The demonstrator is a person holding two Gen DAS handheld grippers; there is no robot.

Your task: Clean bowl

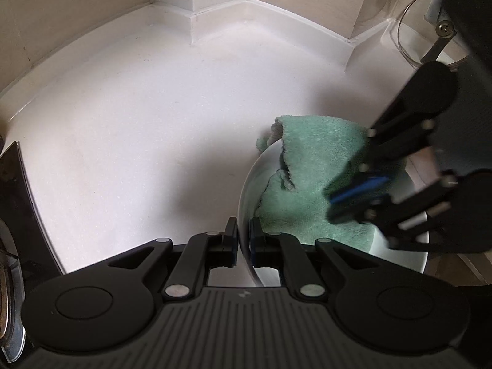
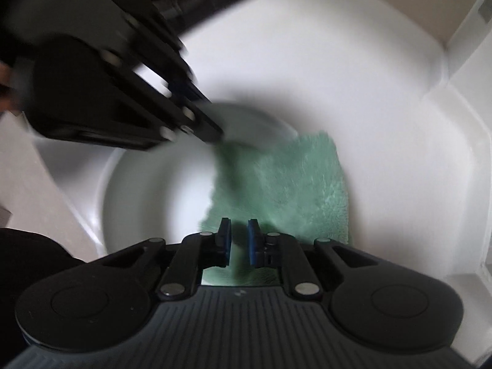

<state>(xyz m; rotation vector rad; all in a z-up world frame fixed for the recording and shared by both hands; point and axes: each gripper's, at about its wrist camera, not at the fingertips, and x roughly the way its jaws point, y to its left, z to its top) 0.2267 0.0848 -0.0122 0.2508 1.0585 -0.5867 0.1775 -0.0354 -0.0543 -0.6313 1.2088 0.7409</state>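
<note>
green cloth [image 1: 316, 184] is pinched in your right gripper [image 2: 239, 240] and pressed inside the white bowl [image 1: 246, 190] on the tabletop [image 1: 138, 107] to wipe it, while your left gripper [image 1: 243, 240] clamps the rim to stop it sliding.

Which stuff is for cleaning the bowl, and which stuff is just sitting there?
For the job: bowl, green cloth, left gripper pinching the bowl's rim, right gripper on the cloth.

Just there: glass lid, countertop.
</note>
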